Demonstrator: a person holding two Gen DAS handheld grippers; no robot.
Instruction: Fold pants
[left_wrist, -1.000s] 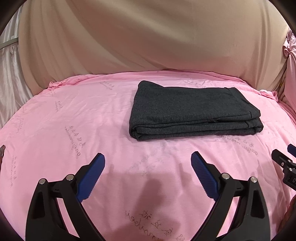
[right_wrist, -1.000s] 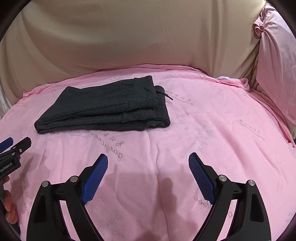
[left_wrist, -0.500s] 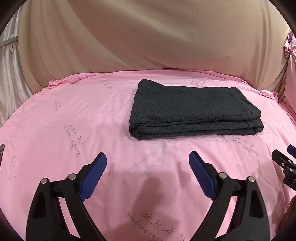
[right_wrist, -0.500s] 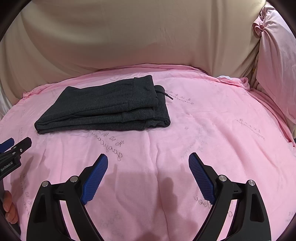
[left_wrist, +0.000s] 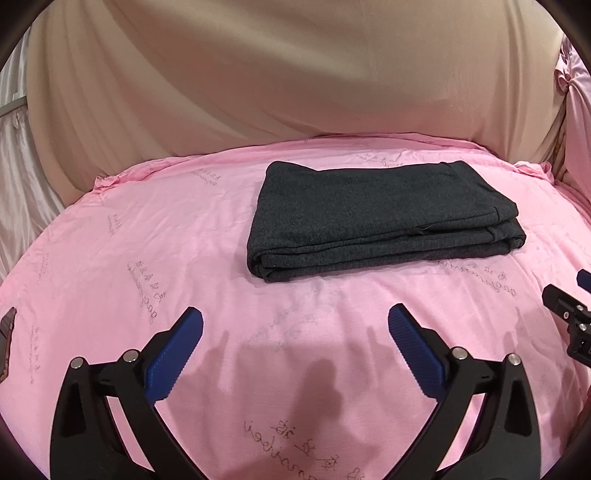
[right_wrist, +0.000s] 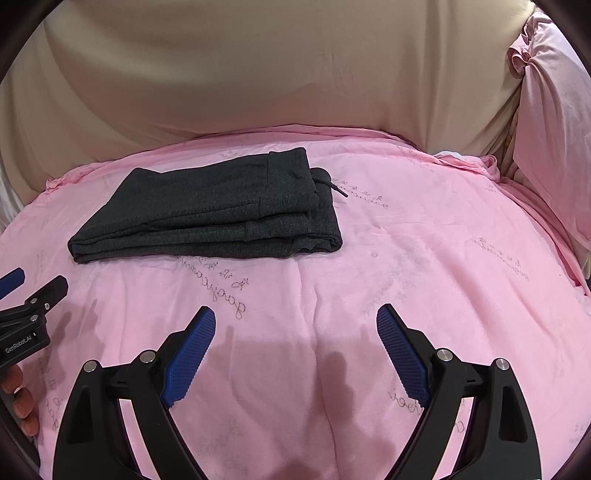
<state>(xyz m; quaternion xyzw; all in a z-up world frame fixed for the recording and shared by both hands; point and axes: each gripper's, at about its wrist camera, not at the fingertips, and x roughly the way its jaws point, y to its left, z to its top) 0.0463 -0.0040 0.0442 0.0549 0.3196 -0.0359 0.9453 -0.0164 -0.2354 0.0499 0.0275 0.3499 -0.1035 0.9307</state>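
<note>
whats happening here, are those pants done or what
A person holds a gripper in each hand over a pink bedsheet. The dark grey pants already lie folded into a neat stack on it, with a drawstring poking out at one end. The left gripper and the right gripper are both open, empty and short of the pants, touching nothing.

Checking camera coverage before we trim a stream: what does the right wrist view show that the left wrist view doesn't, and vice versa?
Right wrist only: the pants' drawstring lying on the sheet, a pink pillow at far right, and fingers behind the left gripper.

Left wrist only: pale satin fabric at far left and a dark object at the left edge, too cropped to identify.

Both: the folded dark pants on the pink sheet, the beige backdrop, and the left gripper and right gripper, both open and empty.
</note>
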